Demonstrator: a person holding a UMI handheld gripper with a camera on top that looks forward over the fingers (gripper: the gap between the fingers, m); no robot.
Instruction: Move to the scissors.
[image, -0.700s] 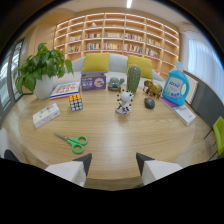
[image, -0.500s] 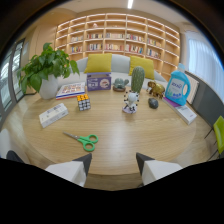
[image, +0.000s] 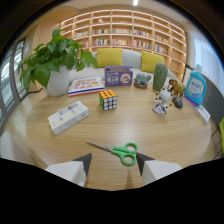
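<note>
Green-handled scissors (image: 116, 150) lie flat on the wooden table (image: 170, 140), blades pointing left, handles to the right. They sit just ahead of my gripper (image: 114, 163), whose two fingers stand open with a wide gap; the green handles lie close in front of that gap, nearer the right finger (image: 145, 164). Nothing is held between the fingers.
Beyond the scissors stand a Rubik's cube (image: 108, 100), a white box (image: 68, 117), a potted plant (image: 54, 65), a book (image: 86, 85), a purple box (image: 119, 76), a cactus toy (image: 159, 76), small figurines (image: 162, 101) and a blue detergent bottle (image: 195, 87). Bookshelves and a sofa stand behind.
The gripper has swung right and moved forward: the scissors have shifted from ahead-left of the fingers to just in front of the gap, and appear closer.
</note>
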